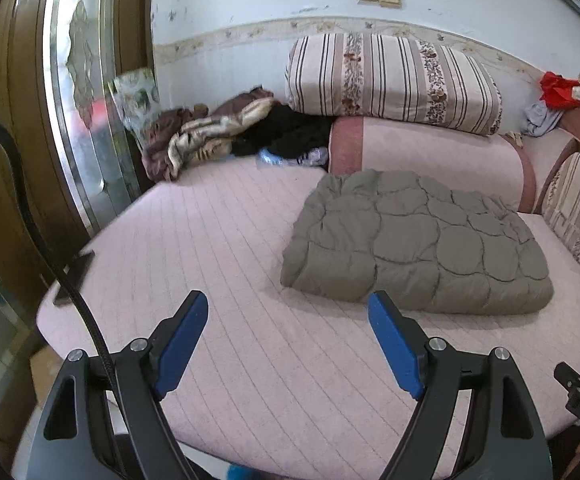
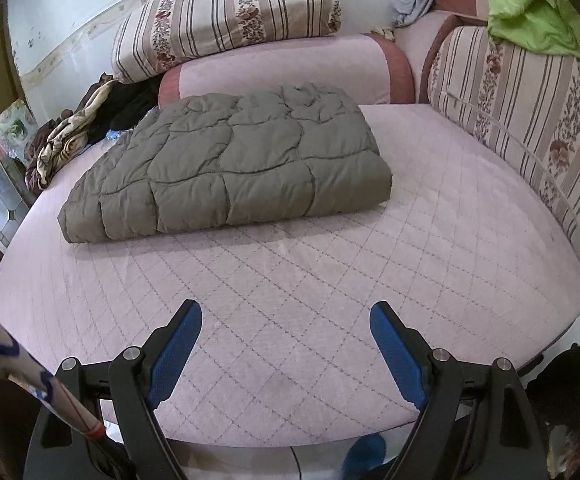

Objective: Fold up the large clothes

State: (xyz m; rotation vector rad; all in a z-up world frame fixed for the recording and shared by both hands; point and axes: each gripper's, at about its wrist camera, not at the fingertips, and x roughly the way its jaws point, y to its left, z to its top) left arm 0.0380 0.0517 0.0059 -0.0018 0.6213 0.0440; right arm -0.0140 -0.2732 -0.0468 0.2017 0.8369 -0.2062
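Note:
A grey-green quilted padded garment (image 1: 418, 240) lies folded into a thick rectangle on the pink quilted bed (image 1: 230, 280). It also shows in the right wrist view (image 2: 234, 164), at the middle of the bed (image 2: 330, 280). My left gripper (image 1: 288, 308) is open and empty, held above the bed in front of the garment's near left corner. My right gripper (image 2: 286, 316) is open and empty, held above the bed's front part, well short of the garment.
A striped floral quilt (image 1: 390, 80) sits on a pink bolster (image 1: 430, 156) at the wall. Crumpled dark and tan clothes (image 1: 218, 132) lie at the back left. A striped cushion (image 2: 530, 128) lines the right side, with green cloth (image 2: 530, 12) on top. A mirrored wardrobe (image 1: 82, 100) stands left.

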